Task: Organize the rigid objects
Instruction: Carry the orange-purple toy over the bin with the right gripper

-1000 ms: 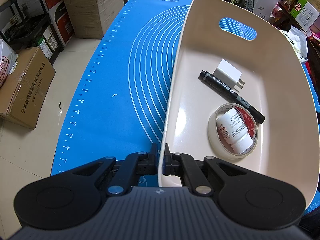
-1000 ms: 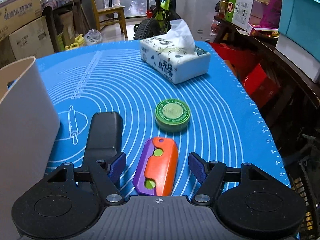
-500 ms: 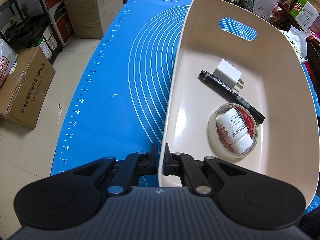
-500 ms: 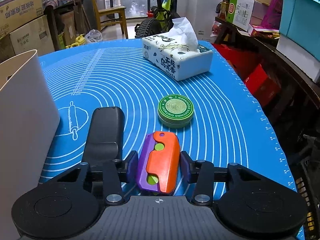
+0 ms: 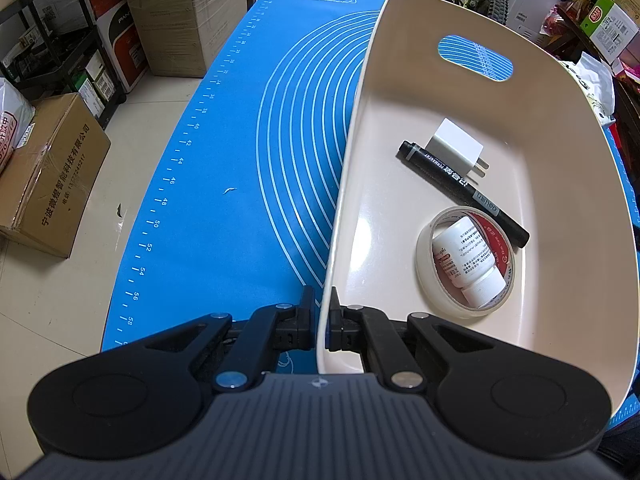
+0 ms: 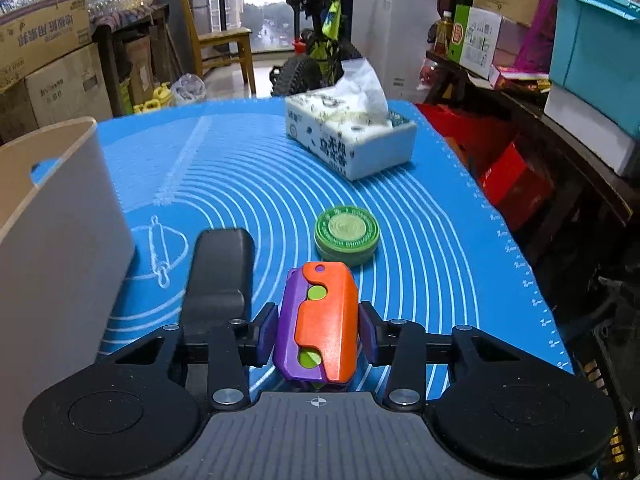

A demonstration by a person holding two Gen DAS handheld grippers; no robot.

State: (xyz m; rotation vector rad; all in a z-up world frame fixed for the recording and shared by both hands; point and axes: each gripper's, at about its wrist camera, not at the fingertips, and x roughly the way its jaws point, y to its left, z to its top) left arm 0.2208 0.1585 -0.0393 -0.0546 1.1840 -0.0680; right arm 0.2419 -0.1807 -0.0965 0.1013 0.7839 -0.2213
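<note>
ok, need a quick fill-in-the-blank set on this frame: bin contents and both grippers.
1. The left gripper is clamped on the beige plastic bin's ____.
2. The white pill bottle lies inside the ____ roll.
3. The right gripper grips the purple and ____ toy.
4. The round green tin sits on the ____ mat.

Missing: rim; tape; orange; blue

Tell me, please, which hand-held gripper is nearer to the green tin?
Right. The right hand-held gripper grips the orange-purple toy just short of the green tin; the left hand-held gripper clamps the bin's rim.
</note>
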